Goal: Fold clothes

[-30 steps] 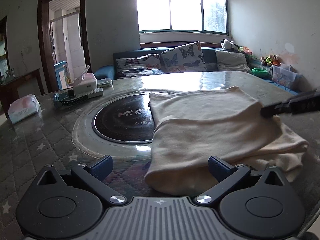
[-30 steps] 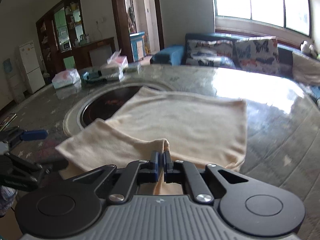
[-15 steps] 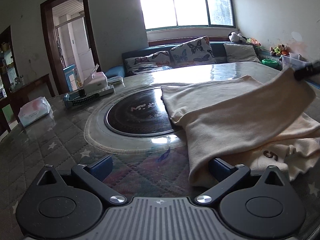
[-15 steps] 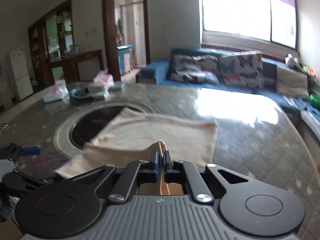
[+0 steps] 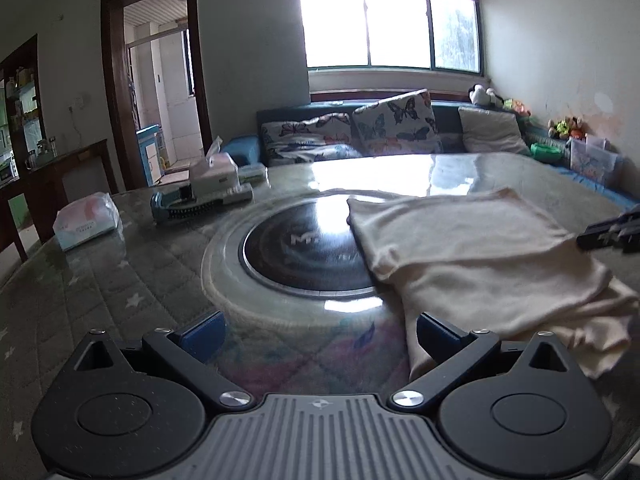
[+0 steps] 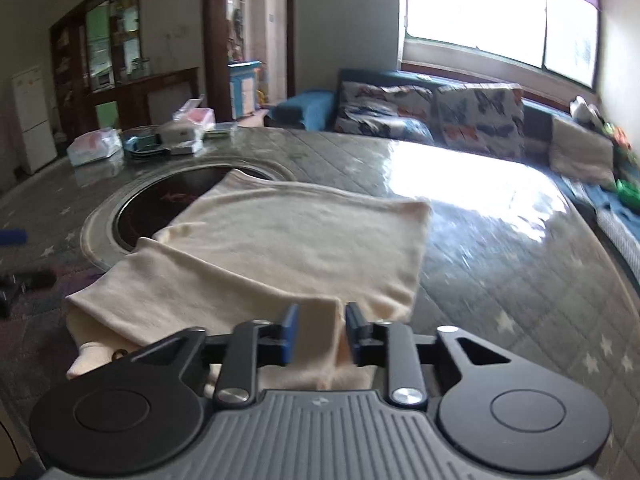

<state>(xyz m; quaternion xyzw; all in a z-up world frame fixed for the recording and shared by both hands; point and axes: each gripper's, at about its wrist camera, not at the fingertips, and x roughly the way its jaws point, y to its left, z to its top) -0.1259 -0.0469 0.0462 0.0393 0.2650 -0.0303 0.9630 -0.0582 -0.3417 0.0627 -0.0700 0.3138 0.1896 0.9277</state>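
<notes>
A cream garment [image 5: 472, 256] lies folded on the round table, partly over the dark round hob [image 5: 304, 252]. In the right wrist view the same cream garment [image 6: 296, 240] spreads flat ahead, its near folded edge passing between the parted blue pads. My right gripper [image 6: 318, 330] is open just over that edge, and its tip shows at the right edge of the left wrist view as the right gripper [image 5: 612, 232]. My left gripper [image 5: 320, 332] is open above the table, left of the garment's near corner, with nothing between its fingers.
A tissue box [image 5: 212, 172], a brush [image 5: 188, 208] and a wipes pack [image 5: 86, 220] sit at the table's far left. A sofa with butterfly cushions [image 5: 396, 124] runs behind the table. The quilted table cover [image 6: 520, 272] stretches bare to the right of the garment.
My right gripper lifted a cloth layer, carried it across, lowered it onto the garment and opened, letting go. My left gripper stayed open and shifted slightly left.
</notes>
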